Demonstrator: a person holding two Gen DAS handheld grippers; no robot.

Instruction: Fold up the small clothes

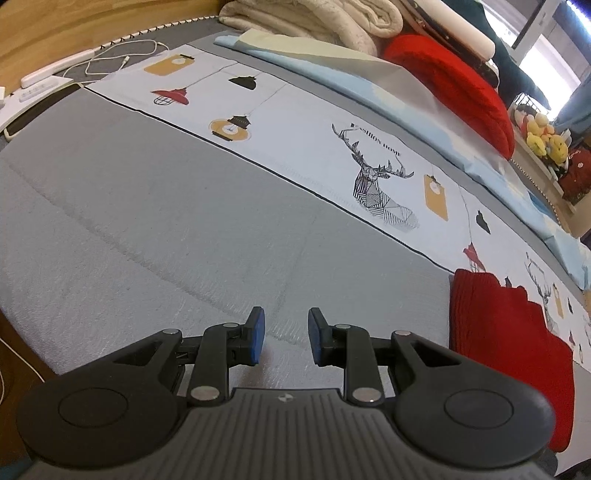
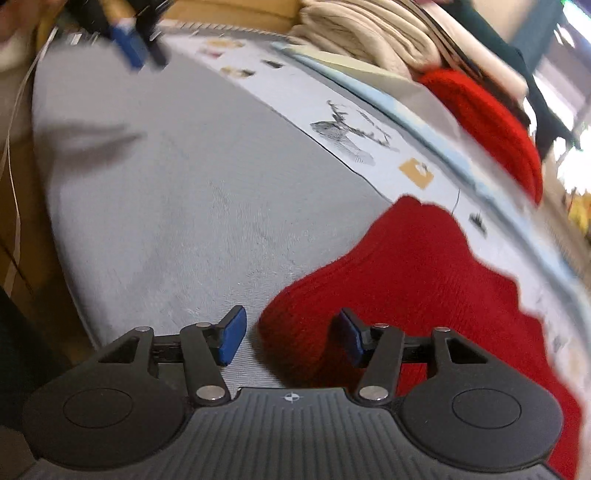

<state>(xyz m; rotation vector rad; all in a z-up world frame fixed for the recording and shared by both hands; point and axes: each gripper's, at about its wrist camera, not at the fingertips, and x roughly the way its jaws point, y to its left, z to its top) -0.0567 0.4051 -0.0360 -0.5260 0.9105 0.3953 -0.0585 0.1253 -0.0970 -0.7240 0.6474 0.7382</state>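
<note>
A red knit garment (image 2: 424,280) lies flat on the grey bed sheet (image 2: 166,206), its far edge over a printed cloth. In the right wrist view my right gripper (image 2: 291,332) stands open just above the garment's near left corner. That corner lies below the gap, and the blue pads (image 2: 232,339) do not press on it. In the left wrist view the garment (image 1: 509,350) shows at the lower right. My left gripper (image 1: 284,332) is open over bare grey sheet (image 1: 166,221) to its left, with nothing between the fingers. The left gripper (image 2: 136,44) also shows blurred at the top left of the right wrist view.
A pale cloth with a deer and lamp print (image 1: 295,147) runs across the bed. Behind it lie a folded blue sheet (image 1: 332,74), a beige blanket (image 1: 306,22) and a red knit bundle (image 1: 454,85). A phone (image 1: 37,107), power strip and white cable (image 1: 122,59) sit far left.
</note>
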